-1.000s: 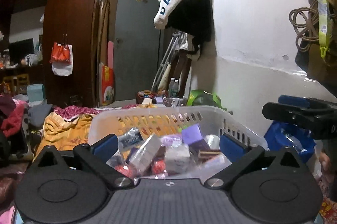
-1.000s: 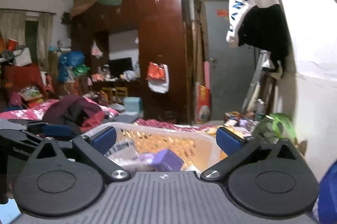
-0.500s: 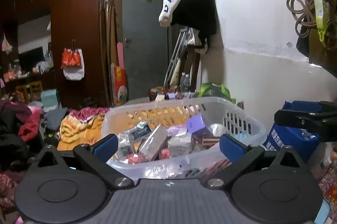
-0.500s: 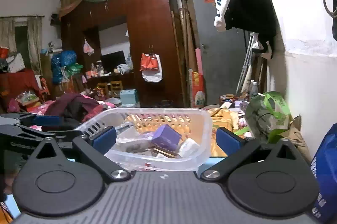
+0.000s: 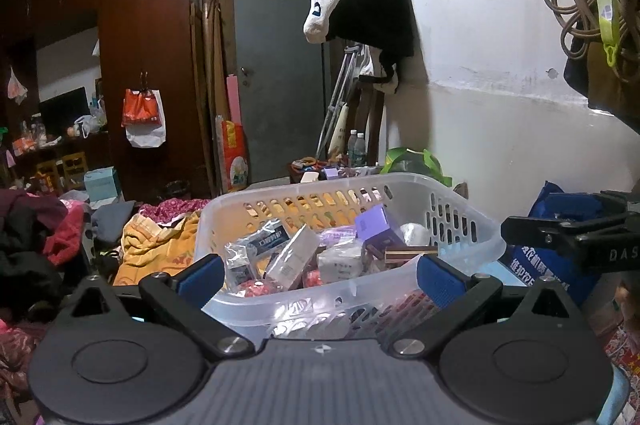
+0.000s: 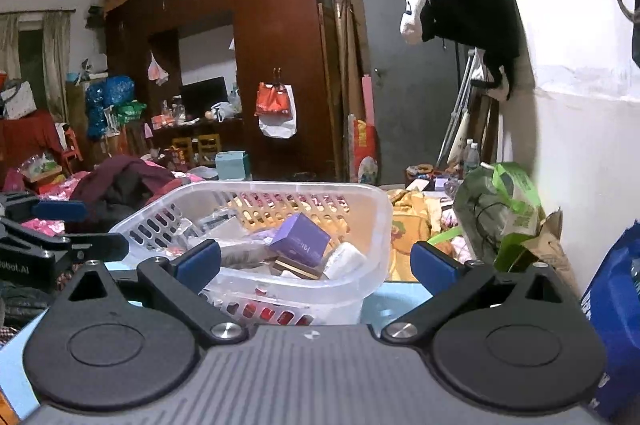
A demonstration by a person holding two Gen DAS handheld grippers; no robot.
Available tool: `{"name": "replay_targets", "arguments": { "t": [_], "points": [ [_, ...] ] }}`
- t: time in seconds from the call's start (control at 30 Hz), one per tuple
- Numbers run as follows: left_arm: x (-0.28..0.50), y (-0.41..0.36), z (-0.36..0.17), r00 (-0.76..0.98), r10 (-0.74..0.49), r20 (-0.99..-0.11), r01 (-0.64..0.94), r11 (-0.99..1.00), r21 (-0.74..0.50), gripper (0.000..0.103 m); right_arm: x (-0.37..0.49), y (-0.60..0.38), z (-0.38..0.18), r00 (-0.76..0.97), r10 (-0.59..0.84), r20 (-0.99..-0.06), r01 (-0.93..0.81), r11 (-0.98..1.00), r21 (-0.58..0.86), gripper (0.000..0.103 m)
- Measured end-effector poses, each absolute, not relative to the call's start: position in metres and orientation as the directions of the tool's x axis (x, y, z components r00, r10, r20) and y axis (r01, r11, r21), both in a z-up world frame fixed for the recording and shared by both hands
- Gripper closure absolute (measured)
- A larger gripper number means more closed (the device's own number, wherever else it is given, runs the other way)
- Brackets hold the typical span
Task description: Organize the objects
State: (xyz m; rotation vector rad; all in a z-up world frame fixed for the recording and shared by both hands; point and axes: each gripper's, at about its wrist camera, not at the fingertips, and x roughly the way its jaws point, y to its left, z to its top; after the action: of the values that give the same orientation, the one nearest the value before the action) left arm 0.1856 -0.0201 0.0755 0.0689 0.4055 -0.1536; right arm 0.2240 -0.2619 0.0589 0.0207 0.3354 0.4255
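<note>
A white slotted plastic basket [image 5: 460, 225] [image 6: 380, 217] stands just ahead of both grippers, filled with several small boxes and packets. Among them a purple box [image 5: 374, 223] [image 6: 300, 239] lies on top, beside clear-wrapped packets [image 5: 256, 245]. My left gripper [image 5: 320, 277] is open, its blue pads wide apart before the basket's near rim, nothing between them. My right gripper [image 6: 314, 263] is open too, empty, facing the basket's near side. The right gripper [image 5: 572, 241] shows at the right edge of the left wrist view; the left gripper [image 6: 44, 245] shows at the left of the right wrist view.
A blue bag [image 5: 548, 261] [image 6: 616, 325] sits right of the basket by the white wall. A green bag [image 6: 500, 213] and yellow cloth [image 5: 156, 249] lie behind. Piled clothes [image 5: 32, 237] fill the left. A dark wardrobe [image 5: 148, 65] and grey door [image 5: 280, 73] stand at the back.
Both grippers have drawn back and risen from the basket, so more of its inside and near wall shows. Both stay open and empty.
</note>
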Motion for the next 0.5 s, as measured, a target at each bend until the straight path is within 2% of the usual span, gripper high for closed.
{"name": "replay_targets", "arguments": {
  "t": [0.27,0.5],
  "points": [
    [0.1844,-0.019,0.0737,0.916,-0.124,-0.382,0.144,0.989,0.025,0.0,0.2205,-0.2599,0.0554,0.85,0.4,-0.344,-0.408,0.912,0.053,0.0],
    [0.1832,-0.0203,0.0723,0.914,-0.122,-0.387,0.149,0.988,0.041,0.0,0.2163,-0.2604,0.0574,0.858,0.397,-0.326,-0.402,0.914,0.053,0.0]
  ]
}}
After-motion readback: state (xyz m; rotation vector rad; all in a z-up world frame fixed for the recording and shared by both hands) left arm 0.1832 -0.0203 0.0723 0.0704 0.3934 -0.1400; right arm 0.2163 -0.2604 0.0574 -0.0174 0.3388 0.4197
